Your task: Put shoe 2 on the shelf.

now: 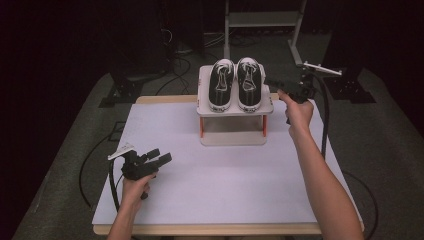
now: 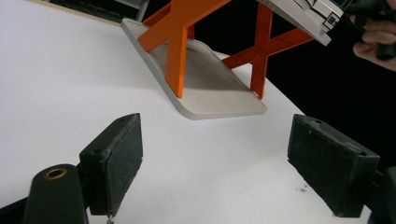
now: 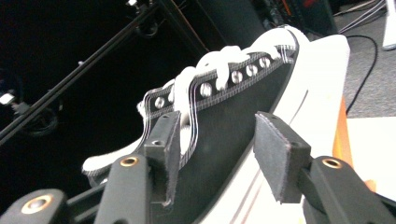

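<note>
Two sneakers (image 1: 235,84), one rack (image 1: 233,126), two claws (image 1: 159,156)

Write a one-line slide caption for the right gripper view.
Open right gripper straddles the side wall of a black lace-up sneaker on the white rack.

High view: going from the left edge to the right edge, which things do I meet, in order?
left gripper → left shoe → right shoe → right gripper. Both shoes stand on the small rack.

2 black sneakers (image 1: 235,84) atop small rack (image 1: 234,131)
</note>
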Demonstrator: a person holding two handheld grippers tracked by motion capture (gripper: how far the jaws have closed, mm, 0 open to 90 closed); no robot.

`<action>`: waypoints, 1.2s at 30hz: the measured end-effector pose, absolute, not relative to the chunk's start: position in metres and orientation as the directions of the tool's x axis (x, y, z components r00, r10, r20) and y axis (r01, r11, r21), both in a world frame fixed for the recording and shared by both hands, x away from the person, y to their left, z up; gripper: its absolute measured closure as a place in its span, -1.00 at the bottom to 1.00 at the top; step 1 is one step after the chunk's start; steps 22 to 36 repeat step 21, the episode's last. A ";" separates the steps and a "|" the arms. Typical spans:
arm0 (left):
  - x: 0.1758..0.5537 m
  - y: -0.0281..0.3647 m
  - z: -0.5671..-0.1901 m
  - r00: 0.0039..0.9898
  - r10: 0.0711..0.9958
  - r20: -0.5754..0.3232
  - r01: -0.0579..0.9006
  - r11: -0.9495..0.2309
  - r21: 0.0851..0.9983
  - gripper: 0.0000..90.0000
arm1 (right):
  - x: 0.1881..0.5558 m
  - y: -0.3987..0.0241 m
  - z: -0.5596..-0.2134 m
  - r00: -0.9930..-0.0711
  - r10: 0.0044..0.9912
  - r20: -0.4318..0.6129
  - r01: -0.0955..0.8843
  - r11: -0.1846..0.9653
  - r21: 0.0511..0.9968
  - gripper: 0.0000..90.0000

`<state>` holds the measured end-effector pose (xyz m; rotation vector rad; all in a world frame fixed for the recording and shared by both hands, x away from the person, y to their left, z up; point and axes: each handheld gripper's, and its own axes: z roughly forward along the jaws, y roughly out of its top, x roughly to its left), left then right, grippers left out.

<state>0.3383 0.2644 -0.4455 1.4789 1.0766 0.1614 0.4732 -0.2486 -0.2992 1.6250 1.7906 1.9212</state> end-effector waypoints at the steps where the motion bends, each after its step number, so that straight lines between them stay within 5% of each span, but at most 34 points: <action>1: 0.338 0.264 -0.446 0.554 0.681 -0.479 0.514 0.173 0.840 -0.61 | 0.468 -0.251 -0.302 -0.450 0.640 0.623 0.574 -0.326 0.751 0.08; 21: 0.337 0.260 -0.446 0.561 0.684 -0.466 0.511 0.156 0.845 -0.63 | 0.376 -0.290 -0.377 -0.493 0.649 0.579 0.603 -0.225 0.765 -0.33; 36: 0.337 0.260 -0.446 0.561 0.684 -0.466 0.511 0.156 0.845 -0.63 | 0.376 -0.290 -0.377 -0.493 0.649 0.579 0.603 -0.225 0.765 -0.33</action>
